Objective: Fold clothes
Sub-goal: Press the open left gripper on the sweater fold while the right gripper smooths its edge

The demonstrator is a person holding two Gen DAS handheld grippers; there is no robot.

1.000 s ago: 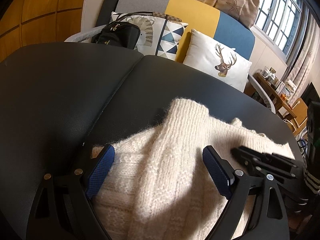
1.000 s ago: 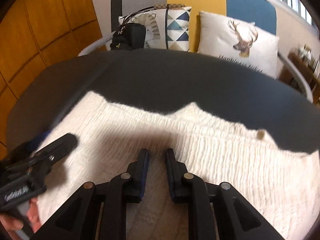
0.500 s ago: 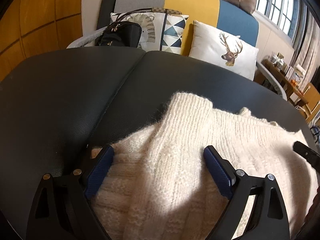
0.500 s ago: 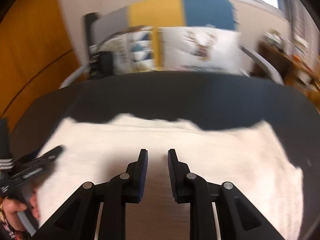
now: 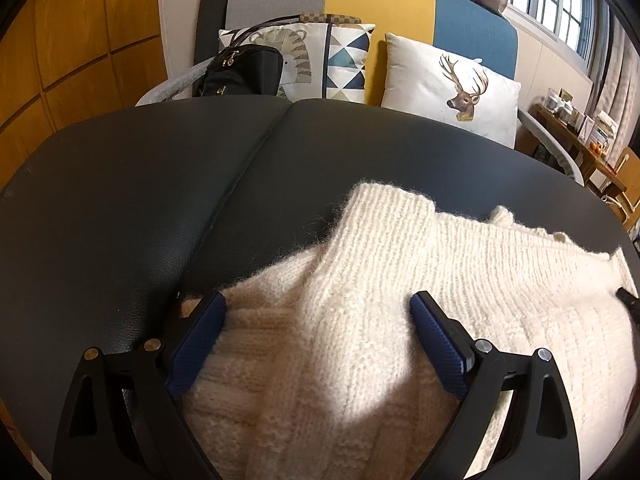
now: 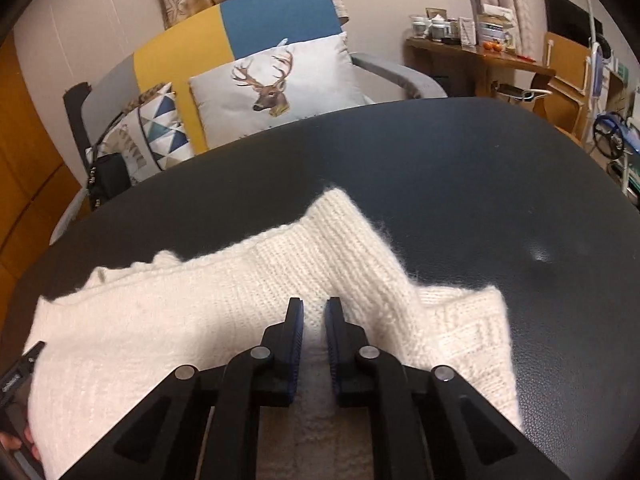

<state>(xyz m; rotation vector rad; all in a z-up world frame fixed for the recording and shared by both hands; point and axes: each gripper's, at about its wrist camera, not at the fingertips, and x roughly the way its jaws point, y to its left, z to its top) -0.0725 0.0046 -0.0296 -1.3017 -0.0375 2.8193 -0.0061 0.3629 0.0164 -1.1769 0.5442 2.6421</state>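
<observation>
My right claw (image 6: 313,312), nearly shut on nothing after just closing, hangs over the white sweater (image 6: 224,320), whose sleeve (image 6: 360,248) runs ahead-right; my left claw (image 5: 318,312) gapes wide, empty.

The sweater (image 5: 380,300) is knitted of thick cream wool, ribbed and fuzzy at its edges. The table (image 5: 140,208) is covered in dark, faintly grained leatherette with a dull sheen. The left tool (image 5: 318,316) is made of matt black plastic, with blue textured pads (image 5: 438,344) and small metal pins.
</observation>
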